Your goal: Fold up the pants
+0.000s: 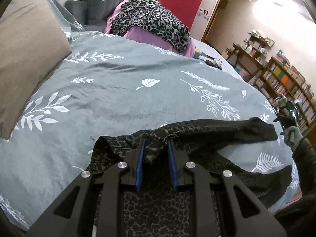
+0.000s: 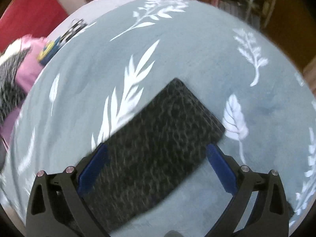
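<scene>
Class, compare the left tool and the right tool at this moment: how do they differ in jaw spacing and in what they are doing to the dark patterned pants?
The left tool has its jaws close together, pinching a bunched fold of the pants; the right tool has its jaws spread wide, gripping nothing. The left tool's view is sharp, while the right tool's view is blurred. Both have blue pads and point at the pants on the leaf-print bedspread.

Pants (image 1: 207,138) on duvet (image 1: 118,98); pillow (image 1: 25,59) left, bookshelf (image 1: 286,83) right.

Home bedroom: leaf-print duvet (image 1: 122,90), pillow (image 1: 25,55), crowded bookshelves (image 1: 286,85).
</scene>
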{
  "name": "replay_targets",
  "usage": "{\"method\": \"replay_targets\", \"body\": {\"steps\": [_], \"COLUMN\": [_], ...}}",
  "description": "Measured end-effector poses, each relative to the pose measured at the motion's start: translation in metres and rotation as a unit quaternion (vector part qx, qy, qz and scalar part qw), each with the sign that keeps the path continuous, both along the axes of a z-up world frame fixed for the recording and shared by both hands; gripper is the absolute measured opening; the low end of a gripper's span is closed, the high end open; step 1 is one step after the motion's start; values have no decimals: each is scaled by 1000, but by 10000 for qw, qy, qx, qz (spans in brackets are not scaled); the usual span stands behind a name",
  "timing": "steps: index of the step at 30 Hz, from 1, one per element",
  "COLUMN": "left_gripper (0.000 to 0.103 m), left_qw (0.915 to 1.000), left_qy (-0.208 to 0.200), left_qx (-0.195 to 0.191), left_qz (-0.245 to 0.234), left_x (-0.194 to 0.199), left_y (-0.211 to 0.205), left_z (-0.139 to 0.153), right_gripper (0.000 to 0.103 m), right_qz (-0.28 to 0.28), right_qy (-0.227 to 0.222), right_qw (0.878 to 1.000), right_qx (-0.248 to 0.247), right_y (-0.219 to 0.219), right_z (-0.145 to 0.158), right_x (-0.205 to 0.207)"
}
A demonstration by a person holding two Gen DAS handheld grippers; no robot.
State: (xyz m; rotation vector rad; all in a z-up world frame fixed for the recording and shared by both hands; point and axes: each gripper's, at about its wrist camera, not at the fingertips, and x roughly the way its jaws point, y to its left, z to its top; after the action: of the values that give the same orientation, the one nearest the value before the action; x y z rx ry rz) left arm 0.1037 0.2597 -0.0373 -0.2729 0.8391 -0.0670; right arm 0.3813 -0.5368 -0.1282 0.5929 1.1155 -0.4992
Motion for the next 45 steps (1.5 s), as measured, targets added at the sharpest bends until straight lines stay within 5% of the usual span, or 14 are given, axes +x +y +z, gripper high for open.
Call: {"method": "replay_targets", "body": {"steps": [8,13,20,23,25,36,45], "left_gripper": [22,22,22,22,22,22,22], "left_qw": [9996,9993,9992,9992,9994,9976,9938], "left_qy": [187,251,228,180,116,-491,-949], "left_qx": [-196,-250,-300,-331,-303,-469,-579], "left_qz": [62,106,102,120,109,135,-98], "left_x": [-10,-21,-27,-24,-20,-8,-40], "left_y": [8,9,15,19,20,48,66], "left_z": [-4,-9,-13,-13,-11,20,46], "right_gripper": [98,77,62,37,4,3,4], "right_qz": [-512,-286,-444,-363,-365,-307,-533], "right_qy": [-98,334,796,904,746,-434,-1157], "right_qw": [9983,9990,9954,9943,9963,9981,9909], "right_qx": [244,-47,-308,-433,-228,-295,-446], "right_y": [-21,-13,-13,-16,-22,-34,-28], "right_z": [-15,-27,-41,-37,-31,64,128], "right_x": [36,67,80,76,64,-67,-228]}}
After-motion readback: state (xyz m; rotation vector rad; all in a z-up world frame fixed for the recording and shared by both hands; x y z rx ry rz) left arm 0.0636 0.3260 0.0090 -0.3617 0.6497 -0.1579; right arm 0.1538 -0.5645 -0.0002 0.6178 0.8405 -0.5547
